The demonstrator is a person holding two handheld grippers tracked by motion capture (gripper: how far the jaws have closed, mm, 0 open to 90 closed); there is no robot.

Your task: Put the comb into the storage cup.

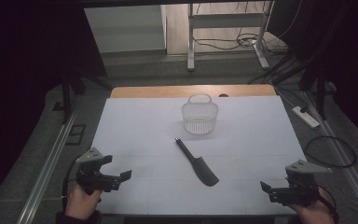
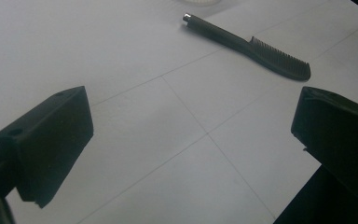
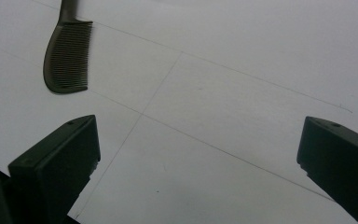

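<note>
Left hand-held gripper (image 1: 121,179) low at bench (image 1: 135,130) near corner, jaws spread wide, nothing in them. Comb (image 1: 197,163) flat mid-bench, handle toward basket (image 1: 200,117), apart from it. Comb looks light, stiff, thin, smooth; may slide. Best pinch: round handle, not teeth. Right hand-held gripper (image 1: 266,187) at other near corner, jaws spread, nothing held.

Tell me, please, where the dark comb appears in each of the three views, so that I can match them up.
High view: the comb lies at the centre of the white table, handle toward the basket.
Left gripper view: the comb runs along the top, right of centre.
Right gripper view: its toothed end sits at the upper left.
Shared landmark: the thin seam lines on the table.
</note>
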